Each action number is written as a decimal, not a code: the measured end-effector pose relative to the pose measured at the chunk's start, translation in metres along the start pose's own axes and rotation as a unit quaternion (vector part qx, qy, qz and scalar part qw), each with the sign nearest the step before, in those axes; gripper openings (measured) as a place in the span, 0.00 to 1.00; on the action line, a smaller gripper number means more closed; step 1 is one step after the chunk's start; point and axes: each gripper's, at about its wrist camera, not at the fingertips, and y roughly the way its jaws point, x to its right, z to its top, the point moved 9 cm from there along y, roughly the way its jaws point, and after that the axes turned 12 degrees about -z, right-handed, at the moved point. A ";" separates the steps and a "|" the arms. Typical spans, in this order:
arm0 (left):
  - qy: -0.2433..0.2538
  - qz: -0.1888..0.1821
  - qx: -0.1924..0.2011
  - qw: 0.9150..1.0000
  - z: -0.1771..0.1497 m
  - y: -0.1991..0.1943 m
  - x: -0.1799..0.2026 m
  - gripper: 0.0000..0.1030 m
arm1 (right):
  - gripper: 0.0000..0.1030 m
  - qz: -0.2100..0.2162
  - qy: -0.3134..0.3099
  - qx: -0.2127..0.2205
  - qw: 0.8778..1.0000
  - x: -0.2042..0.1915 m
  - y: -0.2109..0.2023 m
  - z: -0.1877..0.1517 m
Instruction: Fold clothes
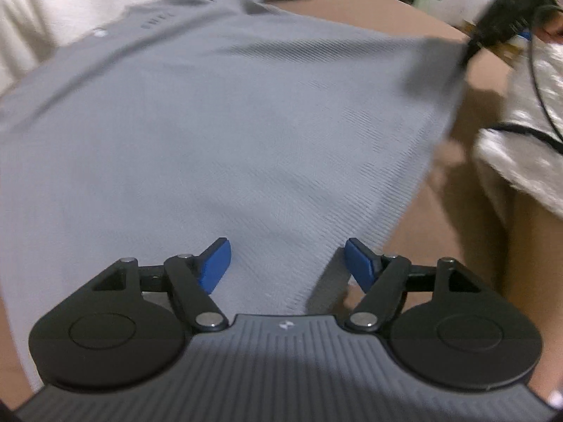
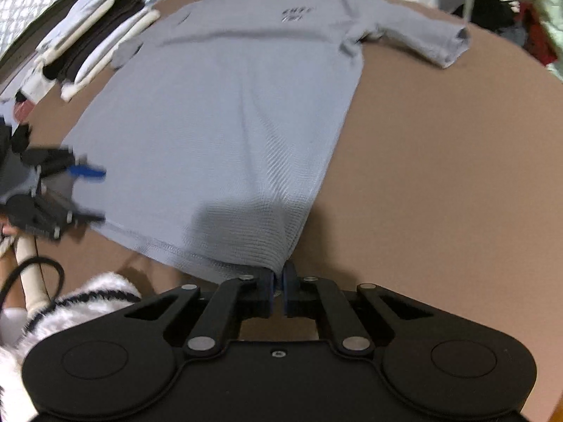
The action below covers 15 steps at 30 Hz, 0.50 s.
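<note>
A grey short-sleeved T-shirt (image 1: 211, 123) (image 2: 228, 105) lies spread flat on a brown table (image 2: 440, 176), collar at the far end and hem towards me. My right gripper (image 2: 279, 277) is shut on the hem's right corner, and the cloth bunches into its blue pads. In the left wrist view that gripper (image 1: 466, 56) shows blurred at the top right, pinching the same corner. My left gripper (image 1: 286, 263) is open over the hem's other corner; cloth lies between its blue pads, which stand apart from it. It appears blurred at the left edge (image 2: 89, 195) of the right wrist view.
A stack of folded clothes (image 2: 88, 42) sits at the far left of the table. A fluffy white garment with dark trim (image 2: 88, 299) (image 1: 520, 140) and a black cable (image 2: 35, 270) are close by me. More clothes (image 2: 510, 17) are heaped beyond the far right edge.
</note>
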 end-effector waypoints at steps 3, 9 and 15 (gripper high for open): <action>-0.009 0.004 0.007 1.000 0.000 -0.002 -0.003 0.60 | 0.05 -0.003 -0.003 0.015 1.000 -0.007 -0.014 0.004; -0.002 0.008 0.004 1.000 0.000 -0.002 0.000 0.67 | 0.05 -0.021 0.023 0.018 0.999 -0.007 -0.013 0.005; -0.029 -0.001 0.012 0.999 0.001 -0.006 -0.007 0.03 | 0.05 -0.040 0.035 0.041 0.998 -0.012 -0.029 0.006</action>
